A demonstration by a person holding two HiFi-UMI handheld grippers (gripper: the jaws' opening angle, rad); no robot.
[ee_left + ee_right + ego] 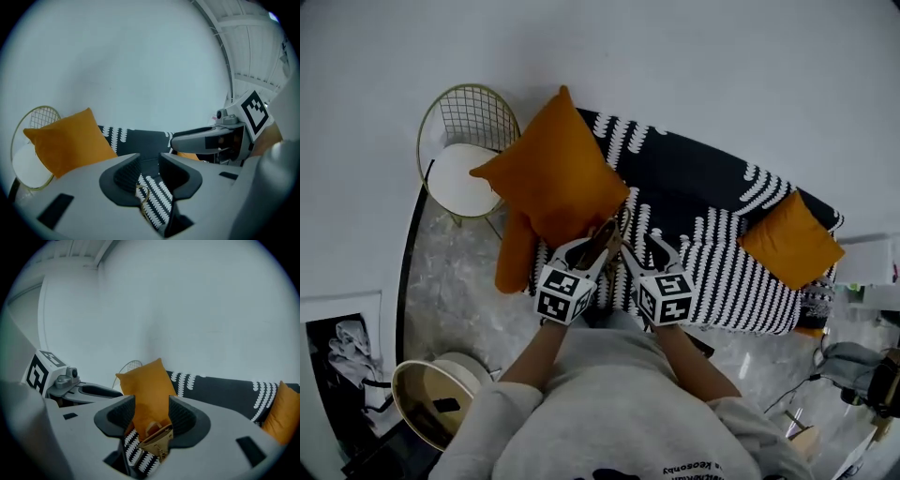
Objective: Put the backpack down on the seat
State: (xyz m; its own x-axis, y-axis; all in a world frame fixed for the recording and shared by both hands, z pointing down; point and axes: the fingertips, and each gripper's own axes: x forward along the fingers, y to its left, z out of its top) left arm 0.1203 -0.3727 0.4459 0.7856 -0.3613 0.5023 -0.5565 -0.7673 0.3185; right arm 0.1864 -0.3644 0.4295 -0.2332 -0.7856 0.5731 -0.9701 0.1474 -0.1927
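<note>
The left gripper (150, 165) has its jaws partly closed on the backpack (158, 199). A band of the bag's black cloth with white markings runs down through the gap, and a gold ring (143, 194) lies against the pad on the 9 o'clock side. The tips stand apart above that, with the sofa showing between them.

In the head view the backpack sits at the centre, held between the two grippers over the front edge of the sofa's seat. Its pattern is hard to tell from the striped cover behind it, so contact with the seat cannot be judged there.

The right gripper (152, 409) is clamped on the bag too. A tan and gold clasp (157, 438) is wedged low between its pads, with patterned cloth hanging under it toward 7 o'clock.

Around them in the head view:
- A gold wire chair (465, 105) with a white seat pad stands at 10 o'clock.
- A large orange cushion (553, 178) leans at 11 o'clock, just beside the left gripper's tips.
- The black sofa (694, 173) runs from 12 to 3 o'clock.
- A smaller orange cushion (789, 240) rests on the sofa at 3 o'clock, well apart from both grippers.
</note>
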